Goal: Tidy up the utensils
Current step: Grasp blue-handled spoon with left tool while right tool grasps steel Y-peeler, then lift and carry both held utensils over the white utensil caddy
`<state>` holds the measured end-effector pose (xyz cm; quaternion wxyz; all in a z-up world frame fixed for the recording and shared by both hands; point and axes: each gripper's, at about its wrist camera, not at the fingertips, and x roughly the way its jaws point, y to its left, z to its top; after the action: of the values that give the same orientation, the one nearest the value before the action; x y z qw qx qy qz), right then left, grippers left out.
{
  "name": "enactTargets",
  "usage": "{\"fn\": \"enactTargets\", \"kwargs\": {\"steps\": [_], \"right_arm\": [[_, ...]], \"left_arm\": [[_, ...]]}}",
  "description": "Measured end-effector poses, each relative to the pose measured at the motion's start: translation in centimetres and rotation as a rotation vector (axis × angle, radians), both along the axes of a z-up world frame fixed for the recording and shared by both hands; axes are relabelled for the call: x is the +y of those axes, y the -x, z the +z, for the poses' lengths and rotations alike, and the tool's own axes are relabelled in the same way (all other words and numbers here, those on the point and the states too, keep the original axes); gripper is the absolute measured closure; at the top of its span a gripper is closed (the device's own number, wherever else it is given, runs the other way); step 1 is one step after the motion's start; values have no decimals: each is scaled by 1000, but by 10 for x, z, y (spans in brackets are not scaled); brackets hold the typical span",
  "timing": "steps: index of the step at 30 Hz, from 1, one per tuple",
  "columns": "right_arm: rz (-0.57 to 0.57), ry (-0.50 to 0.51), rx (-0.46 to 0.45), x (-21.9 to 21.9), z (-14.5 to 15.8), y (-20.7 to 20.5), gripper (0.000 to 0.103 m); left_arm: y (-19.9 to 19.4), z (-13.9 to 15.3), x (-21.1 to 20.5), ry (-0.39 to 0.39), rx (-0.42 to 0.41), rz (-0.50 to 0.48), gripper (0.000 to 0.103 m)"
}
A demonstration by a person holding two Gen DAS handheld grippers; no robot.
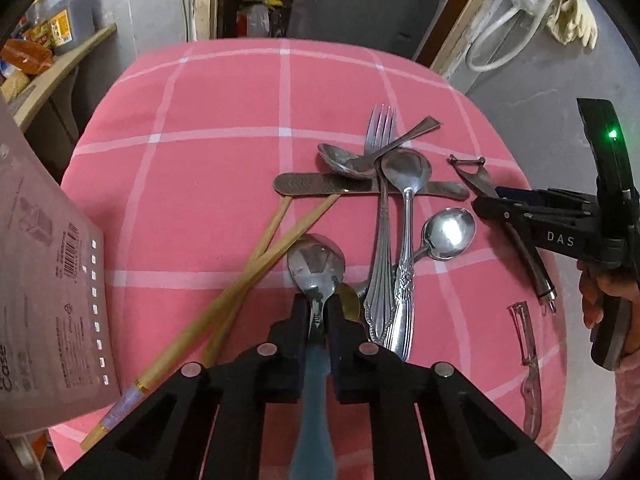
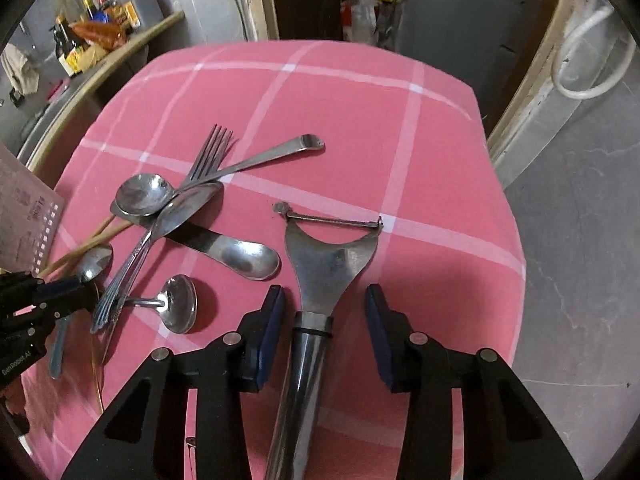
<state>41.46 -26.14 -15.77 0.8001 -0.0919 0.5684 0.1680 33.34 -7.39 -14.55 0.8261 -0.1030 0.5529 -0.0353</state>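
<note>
Meanwhile the left gripper point(image 1: 318, 312) is pinching the neck of a spoon point(image 1: 316, 264) between its pressed-in fingers, the bowl pointing toward the middle of the pink checked table point(image 1: 224, 100) and its bluish handle running back between the arms. Just beside it, a fork point(image 1: 380, 216), more spoons and a pair of chopsticks point(image 1: 256, 256) are lying in a crossed heap. Near the table's right edge the right gripper point(image 2: 325, 312) is hanging spread wide, its fingers standing apart on either side of a metal peeler point(image 2: 330, 256)
</note>
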Motion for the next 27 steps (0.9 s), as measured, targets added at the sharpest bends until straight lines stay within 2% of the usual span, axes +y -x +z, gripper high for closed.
{"fn": "enactTargets", "kwargs": {"steps": [1, 3, 4, 10, 16, 22, 27], "right_arm": [[1, 1, 8, 1, 1, 0, 68], [-7, -26, 30, -1, 5, 0, 84], [-17, -40, 39, -3, 6, 1, 86], [-93, -173, 40, -24, 20, 31, 87], [-175, -340, -104, -43, 52, 84, 87], [-178, -417, -285, -49, 100, 116, 87], [-138, -470, -408, -25, 154, 131, 87]], "left_arm": [[-1, 0, 1, 5, 9, 0, 95], [0, 1, 1, 5, 28, -10, 95], [1, 1, 0, 2, 32, -17, 95], [26, 15, 5, 41, 8, -44, 95], [57, 42, 13, 129, -96, -60, 95], [83, 91, 30, 200, -273, -54, 95], [94, 135, 51, 229, -403, -24, 95]]}}
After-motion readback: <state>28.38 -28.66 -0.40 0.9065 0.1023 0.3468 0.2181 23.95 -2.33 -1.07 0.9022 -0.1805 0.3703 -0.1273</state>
